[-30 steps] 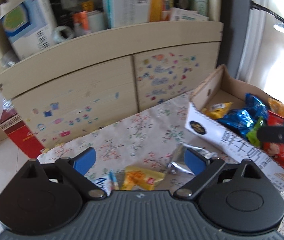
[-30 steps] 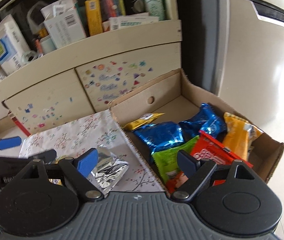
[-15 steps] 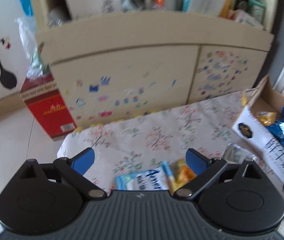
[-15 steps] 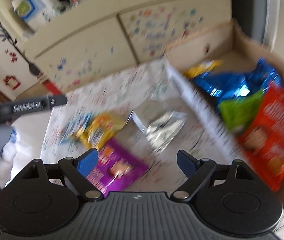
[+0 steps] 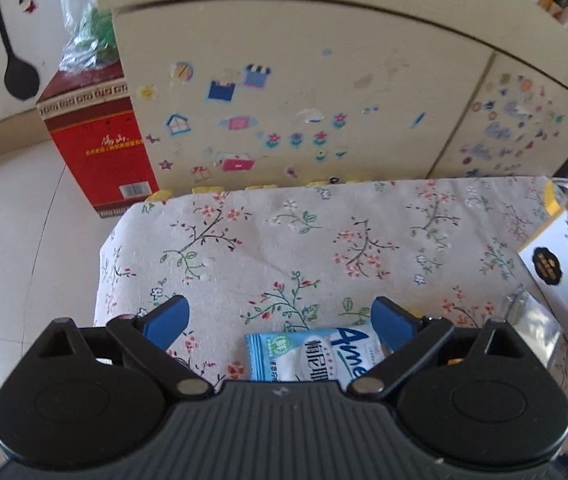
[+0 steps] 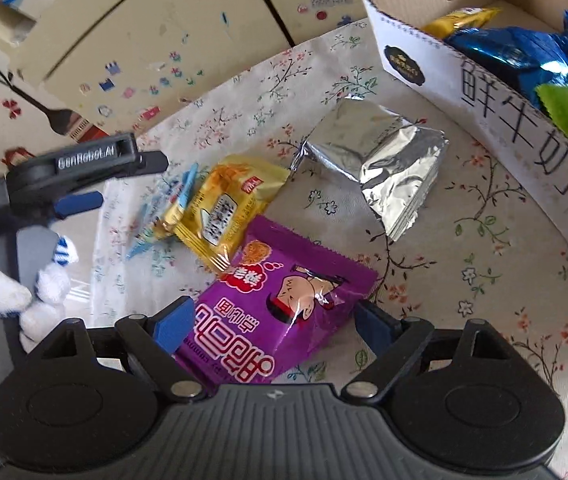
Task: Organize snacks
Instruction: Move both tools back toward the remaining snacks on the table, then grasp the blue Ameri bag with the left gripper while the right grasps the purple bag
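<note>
Wide-open right hand-held gripper [image 6: 272, 326] over glossy purple cartoon-printed snack packet [image 6: 280, 312], beside "GenRobot.AI"-marked left hand-held gripper [image 6: 124, 180], likewise apart.

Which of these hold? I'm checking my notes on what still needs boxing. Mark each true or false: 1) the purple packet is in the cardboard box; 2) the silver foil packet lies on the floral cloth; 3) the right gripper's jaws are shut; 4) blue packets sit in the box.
1) False: the purple packet lies on the floral cloth, outside the cardboard box.
2) True: the silver foil packet lies there, beside the box.
3) False: the right gripper is open over the purple packet.
4) True: blue packets sit inside.
</note>
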### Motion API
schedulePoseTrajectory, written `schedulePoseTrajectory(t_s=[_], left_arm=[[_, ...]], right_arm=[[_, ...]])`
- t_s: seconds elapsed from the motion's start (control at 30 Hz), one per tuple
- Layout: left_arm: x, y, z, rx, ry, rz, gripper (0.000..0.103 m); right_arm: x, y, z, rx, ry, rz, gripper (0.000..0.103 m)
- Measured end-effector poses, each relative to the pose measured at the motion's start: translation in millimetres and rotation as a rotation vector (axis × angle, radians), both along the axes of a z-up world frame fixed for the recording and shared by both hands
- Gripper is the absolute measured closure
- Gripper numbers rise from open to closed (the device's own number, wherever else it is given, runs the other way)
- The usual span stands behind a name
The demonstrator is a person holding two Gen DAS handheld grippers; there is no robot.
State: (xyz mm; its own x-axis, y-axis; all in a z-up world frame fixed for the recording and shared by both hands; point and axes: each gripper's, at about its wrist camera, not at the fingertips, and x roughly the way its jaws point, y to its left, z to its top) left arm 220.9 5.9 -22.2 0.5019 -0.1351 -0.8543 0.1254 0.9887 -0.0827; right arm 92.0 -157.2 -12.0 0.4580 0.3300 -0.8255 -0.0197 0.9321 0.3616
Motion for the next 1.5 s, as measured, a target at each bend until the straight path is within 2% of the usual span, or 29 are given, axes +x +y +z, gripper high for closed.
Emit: schedulePoseTrajectory(t_s=[0.1, 0.2, 0.33, 0.4, 0.53, 0.77, 1.0, 1.23, 1.3, 1.37, 1.5], left_arm=[[4.1, -0.9, -3.0, -0.041, 0.01, 0.022, 0.006], [5.4, -9.3, -6.7, -0.06, 0.034, 0.002, 0.006], [2.0, -27.2, -17.1, 0.014, 0.056, -0.038, 0.005], [0.3, -26.7, -17.5, 0.005, 0.056, -0.023, 0.005], [-1.4, -16.6, -18.5, -0.037, 0.075, 0.007, 0.008], [-13.4, -4.9, -14.7, -0.055, 0.078, -0.039, 0.018], [-23.2, -1.8, -13.0, -0.055, 0.067, -0.103, 0.022], [-21.2, 11.0, -11.0, -0.088, 0.095, -0.089, 0.025], [-24.0, 7.8, -10.4, -0.05, 0.112, -0.17, 0.023], [-31.8, 3.4, -7.1, 0.027, 0.095, -0.251, 0.023], [-43.5, 2.8, -4.3, 0.1, 0.09, -0.346, 0.023]], right_arm=[[0.7, 8.4, -0.5, -0.039, -0.031, 0.029, 0.009], [-0.4, 13.7, 0.5, -0.069, -0.046, 0.05, 0.008], [-2.2, 18.4, -0.9, -0.15, -0.069, 0.086, 0.008], [-2.6, 18.3, -1.5, -0.161, -0.072, 0.108, 0.008], [-3.4, 15.9, -0.9, -0.186, -0.076, 0.129, 0.013], [-8.8, 7.4, 5.8, -0.26, -0.093, 0.149, 0.02], [-10.0, 0.4, 3.6, -0.27, -0.083, 0.146, 0.021], [-9.9, 4.3, 1.8, -0.29, -0.082, 0.169, 0.021], [-10.4, 5.0, 1.7, -0.299, -0.076, 0.181, 0.021], [-11.1, 3.9, 0.2, -0.3, -0.066, 0.188, 0.021], [-11.6, 2.7, -2.0, -0.311, -0.062, 0.198, 0.02]])
